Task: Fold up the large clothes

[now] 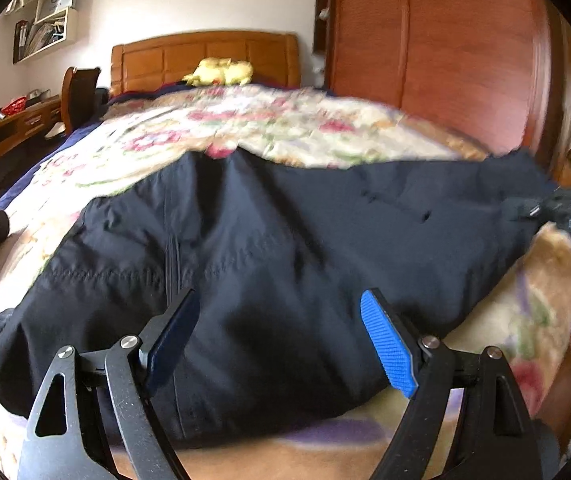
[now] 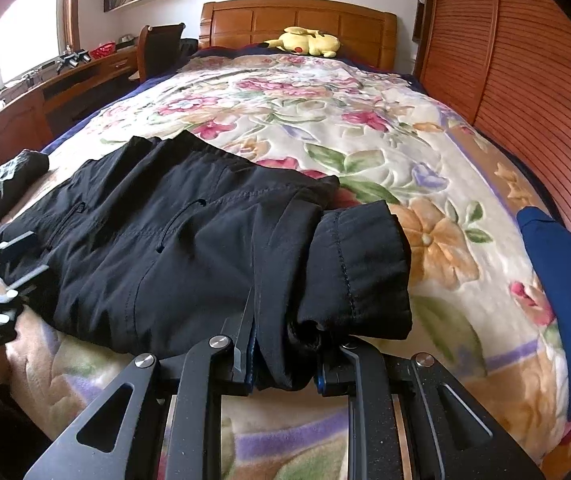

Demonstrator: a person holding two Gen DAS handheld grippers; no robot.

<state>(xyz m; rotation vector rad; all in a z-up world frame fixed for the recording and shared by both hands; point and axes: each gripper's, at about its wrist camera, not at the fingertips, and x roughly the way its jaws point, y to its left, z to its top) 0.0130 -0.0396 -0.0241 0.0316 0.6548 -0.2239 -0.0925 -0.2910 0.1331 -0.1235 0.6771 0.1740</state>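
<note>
**Right jaws on the cuff end, left free: carry the fold over clean**

Bed (image 2: 365, 128) with floral blanket takes up most of both views. The black garment (image 2: 165, 248) lies across its near end, already doubled up into a thick bundle, looks like trousers or a jacket, can't tell which.

My right gripper (image 2: 285, 360) has its jaws pinched on the bundled edge beside the rolled cuff (image 2: 361, 268), cloth bunched between the pads. My left gripper (image 1: 281, 320) hangs over the near edge of the garment with jaws spread wide, nothing in them.

How I'd do this well:
- keep the right pinch firm, several layers are in there and the thin fabric could slip
- bring the left down on the opposite near corner, grab all layers
- lift both ends level, lay them over toward the far edge, edges matched

Blue cloth (image 2: 565, 300) lies at the right, well apart. Yellow plush (image 2: 309, 42) sits by the headboard, no obstacle.
</note>
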